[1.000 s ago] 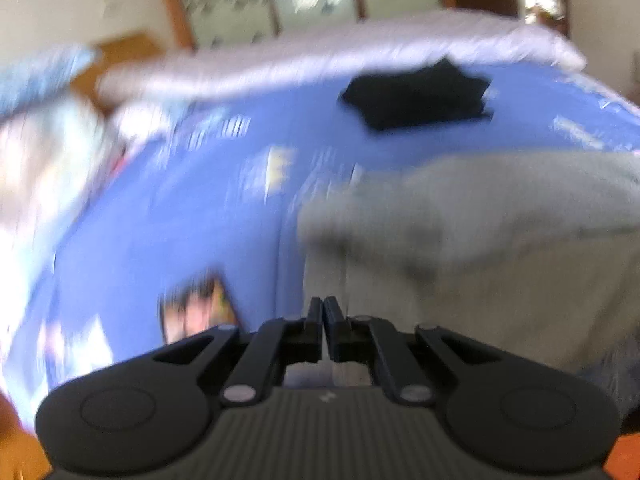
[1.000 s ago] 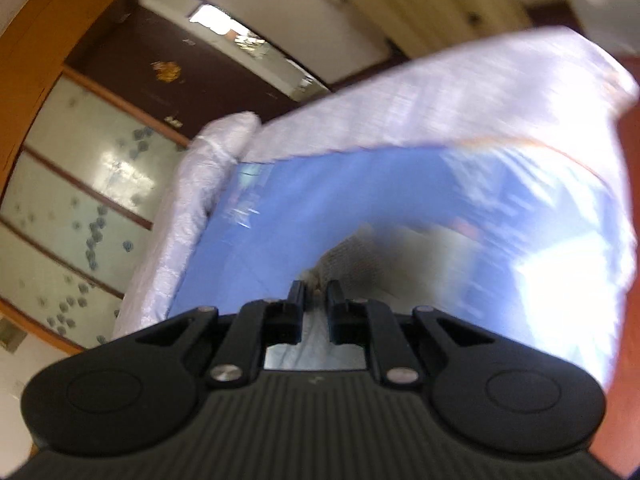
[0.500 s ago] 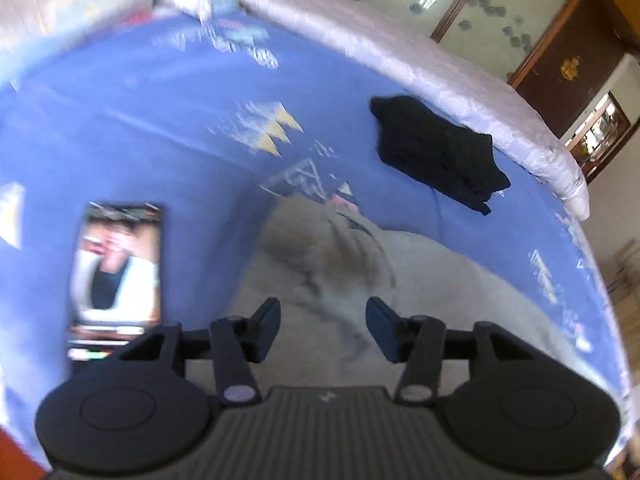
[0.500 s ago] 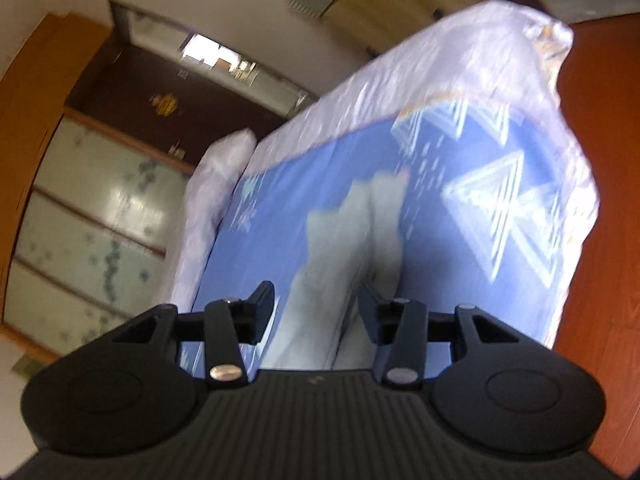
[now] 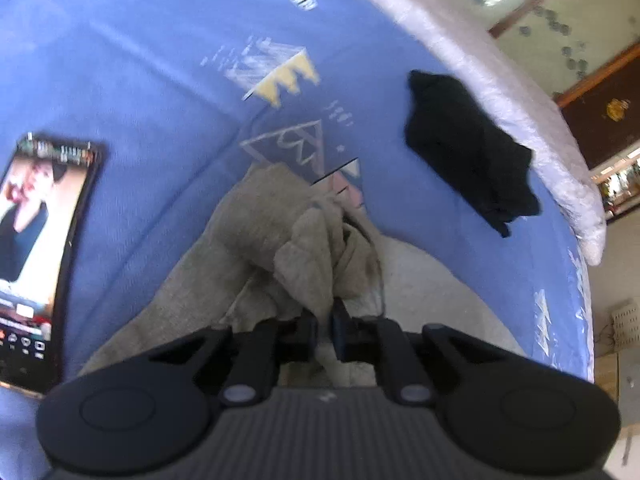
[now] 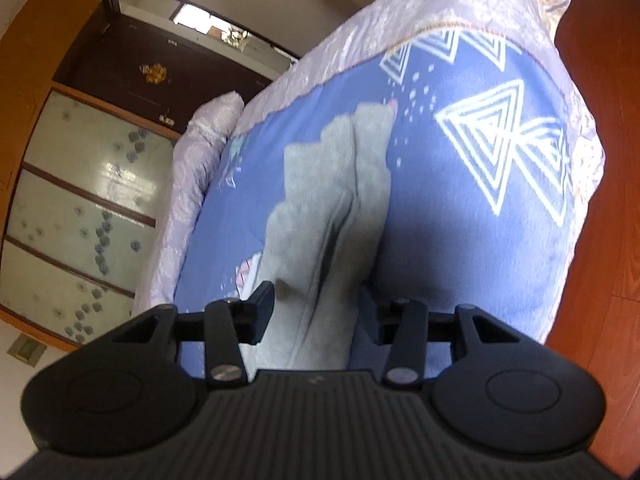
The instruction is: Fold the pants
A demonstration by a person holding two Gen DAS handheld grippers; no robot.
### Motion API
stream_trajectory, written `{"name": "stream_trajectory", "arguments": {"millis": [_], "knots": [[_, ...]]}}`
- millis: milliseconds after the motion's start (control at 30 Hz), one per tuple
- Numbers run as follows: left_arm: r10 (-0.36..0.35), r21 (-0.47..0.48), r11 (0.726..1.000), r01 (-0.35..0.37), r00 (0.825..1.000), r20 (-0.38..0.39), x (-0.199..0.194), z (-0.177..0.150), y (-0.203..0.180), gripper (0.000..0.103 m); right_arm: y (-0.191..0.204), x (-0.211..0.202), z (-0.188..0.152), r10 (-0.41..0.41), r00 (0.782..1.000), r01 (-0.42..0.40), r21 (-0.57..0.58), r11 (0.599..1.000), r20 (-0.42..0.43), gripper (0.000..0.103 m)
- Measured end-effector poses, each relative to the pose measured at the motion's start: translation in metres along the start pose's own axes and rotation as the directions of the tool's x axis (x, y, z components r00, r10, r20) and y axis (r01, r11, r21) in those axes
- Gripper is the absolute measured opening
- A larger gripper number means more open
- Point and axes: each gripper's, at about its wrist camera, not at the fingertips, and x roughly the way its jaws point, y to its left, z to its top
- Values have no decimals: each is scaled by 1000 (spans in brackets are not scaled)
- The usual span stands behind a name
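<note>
Now the left gripper [image 5: 325,326] has its jaws drawn together on a bunched fold of the grey knitted pants [image 5: 304,240], where half a second ago they stood apart above the same cloth; the pinch lifts a small peak of fabric just ahead of the fingertips. The right gripper [image 6: 316,308], nearly shut a second ago, now has its jaws apart, the long grey legs of the pants [image 6: 336,184] lying between and beyond them without being pressed. That suggests one end of the garment is taken and the other is about to be, so the fold itself is likely not yet begun. The pants lie on the blue patterned bedspread [image 5: 140,80], stretched along the middle of the bed toward its foot. A crumpled black garment [image 5: 468,144] sits near the far edge, beside the pale quilted border [image 5: 500,80]. A smartphone with a lit screen [image 5: 36,248] rests near the left edge; small icons and text show along its bottom, too blurred to read. No brand or label is legible anywhere.
</note>
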Motion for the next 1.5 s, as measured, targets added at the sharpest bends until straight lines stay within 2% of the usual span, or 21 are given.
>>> {"name": "stream_trajectory", "arguments": {"millis": [267, 433, 500, 567, 667, 700, 733, 800, 900, 967, 1033, 1100, 1167, 1200, 1233, 1267, 1333, 1367, 1433, 1500], "knots": [[-108, -28, 994, 108, 994, -4, -67, -11, 3, 7, -6, 1, 19, 7, 999, -7, 15, 1000, 44, 50], [-129, -54, 990, 128, 991, -20, -101, -24, 18, 7, -7, 0, 23, 16, 998, -17, 13, 1000, 53, 49], [-137, -87, 987, 134, 990, -33, -107, -29, 28, 7, -6, 3, 23, 9, 999, -9, -2, 1000, 46, 46], [-137, -120, 984, 131, 990, -42, -110, -32, 38, 7, -5, 6, 23, 13, 999, -13, -10, 1000, 32, 38], [-120, -154, 982, 111, 991, -55, -109, -36, 51, 7, -1, 15, 27, -11, 1000, 12, -31, 999, 27, 37], [-113, -160, 982, 102, 992, -60, -109, -36, 53, 6, 1, 21, 30, -17, 1000, 18, -42, 999, 15, 32], [-106, -168, 981, 94, 992, -64, -108, -35, 55, 6, 3, 26, 33, -27, 1000, 27, -55, 998, -4, 7], [-110, -171, 980, 98, 992, -64, -110, -35, 54, 6, 14, 28, 42, -75, 997, 75, -86, 993, 0, 5], [-112, -124, 987, 106, 993, -42, -118, -35, 46, 6, 25, 2, 59, 35, 994, -27, -80, 996, 100, 5], [-91, -97, 992, 86, 995, -42, -117, -36, 44, 6, 26, -4, 64, 21, 992, -8, -98, 995, 126, 5], [-40, -69, 997, 36, 998, -57, -109, -42, 47, 7, 18, 2, 62, -49, 994, 61, -126, 990, 100, 5], [21, -62, 998, -27, 995, -93, -92, -49, 54, 8, -3, 9, 55, -107, 992, 113, -97, 989, 61, 6], [79, -71, 993, -89, 987, -143, -74, -55, 64, 16, -26, 12, 46, -161, 986, 163, -33, 986, 51, 13], [112, -81, 989, -127, 979, -173, -65, -58, 70, 19, -36, 12, 42, -168, 985, 168, 3, 986, 47, 13], [128, -95, 984, -148, 973, -191, -60, -61, 76, 25, -44, 9, 40, -138, 989, 136, 42, 990, 51, 12], [126, -110, 983, -150, 971, -201, -59, -62, 80, 29, -48, 5, 39, -116, 992, 111, 77, 991, 56, 17], [88, -119, 987, -110, 980, -179, -70, -58, 83, 29, -44, -8, 41, -109, 990, 101, 82, 991, 94, 28], [75, -109, 990, -90, 987, -140, -82, -53, 81, 29, -37, -16, 42, -109, 984, 104, 49, 993, 139, 28], [66, -85, 994, -68, 997, -26, -110, -42, 75, 30, -18, -33, 42, -94, 972, 104, -35, 994, 218, 28], [45, -69, 997, -39, 994, 98, -138, -32, 69, 31, 2, -40, 40, -23, 973, 53, -129, 990, 229, 28]]}}
